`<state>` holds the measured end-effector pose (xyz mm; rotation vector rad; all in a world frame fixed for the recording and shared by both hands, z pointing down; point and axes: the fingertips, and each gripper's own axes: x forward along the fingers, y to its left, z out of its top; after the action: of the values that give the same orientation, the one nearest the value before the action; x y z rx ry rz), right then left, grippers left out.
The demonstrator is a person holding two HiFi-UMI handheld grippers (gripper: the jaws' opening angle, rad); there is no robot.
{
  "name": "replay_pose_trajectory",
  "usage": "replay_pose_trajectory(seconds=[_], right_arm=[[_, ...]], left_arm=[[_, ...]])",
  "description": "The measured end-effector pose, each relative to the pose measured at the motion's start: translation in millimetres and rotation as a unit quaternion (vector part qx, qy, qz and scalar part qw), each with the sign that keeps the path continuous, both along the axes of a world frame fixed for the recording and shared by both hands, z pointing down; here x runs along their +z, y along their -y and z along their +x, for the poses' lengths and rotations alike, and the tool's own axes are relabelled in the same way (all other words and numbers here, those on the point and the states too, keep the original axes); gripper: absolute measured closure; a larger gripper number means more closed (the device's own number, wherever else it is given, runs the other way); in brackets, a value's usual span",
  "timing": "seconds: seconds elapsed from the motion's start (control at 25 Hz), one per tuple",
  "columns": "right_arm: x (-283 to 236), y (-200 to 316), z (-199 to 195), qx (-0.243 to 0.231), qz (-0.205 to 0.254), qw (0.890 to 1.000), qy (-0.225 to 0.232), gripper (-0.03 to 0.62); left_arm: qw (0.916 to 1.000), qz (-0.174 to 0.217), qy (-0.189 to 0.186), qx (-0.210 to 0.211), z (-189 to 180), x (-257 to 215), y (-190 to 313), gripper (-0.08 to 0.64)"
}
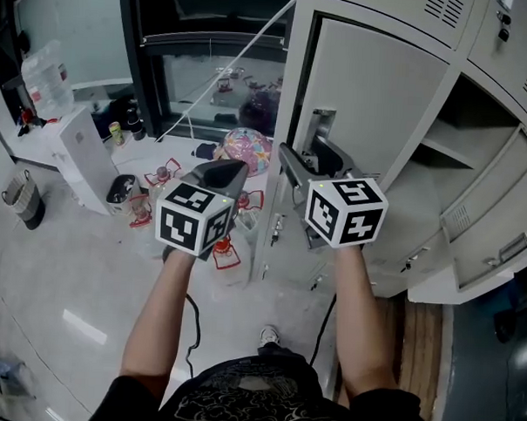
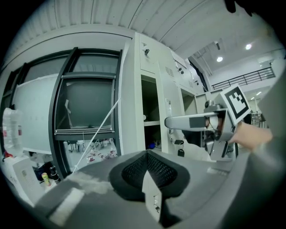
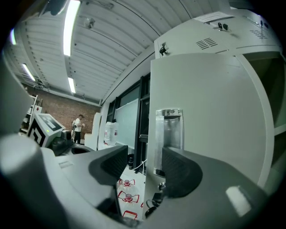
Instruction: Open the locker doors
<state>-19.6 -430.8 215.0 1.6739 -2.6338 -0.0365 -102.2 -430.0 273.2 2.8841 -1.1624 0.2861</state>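
Observation:
The tall grey locker door (image 1: pixel 382 97) stands swung out, its metal handle plate (image 1: pixel 319 125) near the free edge. My right gripper (image 1: pixel 305 155) is at that edge, level, just below the plate. In the right gripper view the door (image 3: pixel 210 107) edge runs down between the two dark pads (image 3: pixel 109 163), which stand apart, and the handle plate (image 3: pixel 169 134) is just above the right one. The right gripper (image 3: pixel 145 165) is open around the edge. My left gripper (image 1: pixel 226 170) hangs left of the door, shut and empty. The left gripper (image 2: pixel 147 175) looks at an open compartment (image 2: pixel 150 112).
More lockers to the right have doors (image 1: pixel 486 202) hanging ajar over a shelf (image 1: pixel 458 140). On the floor to the left are a white water dispenser (image 1: pixel 85 154), a water jug (image 1: pixel 46 78), a colourful ball (image 1: pixel 246 149) and several red-and-white bottle tops (image 1: pixel 160 175). A person (image 3: pixel 79 125) stands far off.

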Motion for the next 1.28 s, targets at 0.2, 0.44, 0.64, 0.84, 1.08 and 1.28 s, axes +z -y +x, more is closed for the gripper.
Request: replay_pose_trajectory(seconds=[0.2, 0.44, 0.64, 0.84, 1.08, 1.28], right_arm=[[0, -22, 3, 0.014, 0.0, 1.0, 0.0, 0.365], [0, -49, 11, 0.04, 0.001, 0.999, -0.001, 0.377], [-1, -69, 19, 0.062, 0.003, 0.998, -0.001, 0.379], [-1, -86, 28, 0.075, 0.003, 0.997, -0.003, 0.387], [-1, -104, 44, 0.086, 0.003, 0.996, -0.007, 0.397], [-1, -119, 56, 0.077, 0.005, 0.997, -0.007, 0.407]], left_arm=[[0.9998, 0.003, 0.0, 0.017, 6, 0, -18, 0.557], [0.999, 0.003, -0.001, 0.044, 14, 4, -42, 0.557], [0.9983, 0.0, -0.004, 0.058, 18, 6, -56, 0.557], [0.9975, 0.001, -0.008, 0.07, 29, 4, -69, 0.557], [0.997, 0.002, -0.01, 0.076, 46, 2, -84, 0.557], [0.9977, 0.003, -0.008, 0.067, 59, -1, -97, 0.557]])
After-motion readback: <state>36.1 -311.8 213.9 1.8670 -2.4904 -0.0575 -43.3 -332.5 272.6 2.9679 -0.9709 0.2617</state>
